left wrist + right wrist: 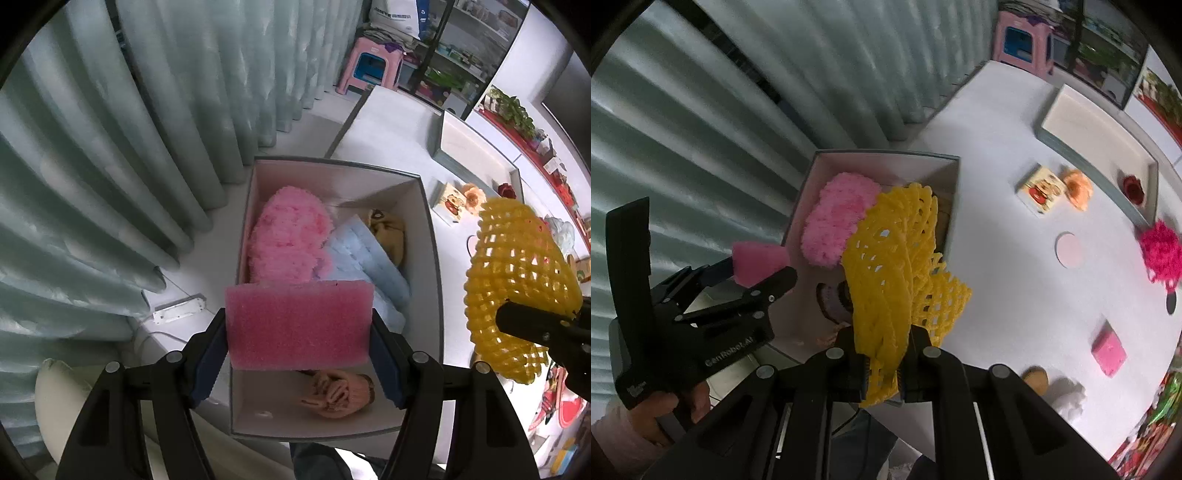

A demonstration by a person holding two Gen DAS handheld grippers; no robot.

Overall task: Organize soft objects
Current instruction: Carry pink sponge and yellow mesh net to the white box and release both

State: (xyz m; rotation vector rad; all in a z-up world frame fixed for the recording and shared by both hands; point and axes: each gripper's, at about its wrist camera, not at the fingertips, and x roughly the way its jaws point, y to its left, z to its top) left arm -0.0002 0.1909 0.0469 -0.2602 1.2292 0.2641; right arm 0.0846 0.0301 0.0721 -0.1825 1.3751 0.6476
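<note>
Left gripper [299, 354] pinches a pink sponge [298, 325] flat between its 2 jaws, held over the near end of the open box [430, 236]. Right gripper [882, 363] is clamped on a yellow foam net [897, 273], which hangs bunched over the box's right side.

Inside the box: pink fluffy pad [290, 236] at the far left, light blue quilted cloth [369, 266] beside it, tan soft item [388, 232] at the far right, peach knit item [338, 393] at the near end.

On the white table [997, 206], well apart from the box: pink foam square [1109, 352], magenta fuzzy ball [1161, 249], orange flower [1078, 188], small printed box [1041, 194], pale round disc [1070, 249], shallow tray [1071, 151].
</note>
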